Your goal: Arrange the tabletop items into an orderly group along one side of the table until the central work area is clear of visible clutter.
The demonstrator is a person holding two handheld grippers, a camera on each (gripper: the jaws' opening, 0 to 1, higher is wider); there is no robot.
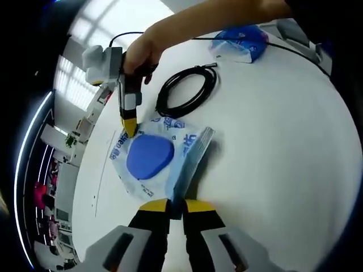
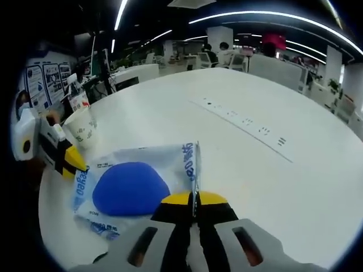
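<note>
A clear plastic packet printed in blue, with a rounded blue pad sealed inside (image 1: 152,157), lies flat on the round white surface (image 1: 272,136), caught between two tools. In the left gripper view the left tool (image 1: 176,205), yellow-tipped and black, is clenched on the packet's near edge, which puckers upward at the pinch. Opposite it the right tool (image 1: 130,128), held in a person's hand (image 1: 140,54), has its yellow tip on the packet's far edge — whether it pinches that edge cannot be told from here.

In the right gripper view the right tool (image 2: 195,199) is closed on the thin rim of the same packet (image 2: 131,187), while the left tool (image 2: 72,163) meets the other side. A white paper cup with small print (image 2: 81,128) stands near the surface's edge just beyond — its contents are not visible.

A coiled black cable (image 1: 187,89) lies just past the packet, and a second blue-and-clear packet (image 1: 241,42) sits well apart by the far rim.
</note>
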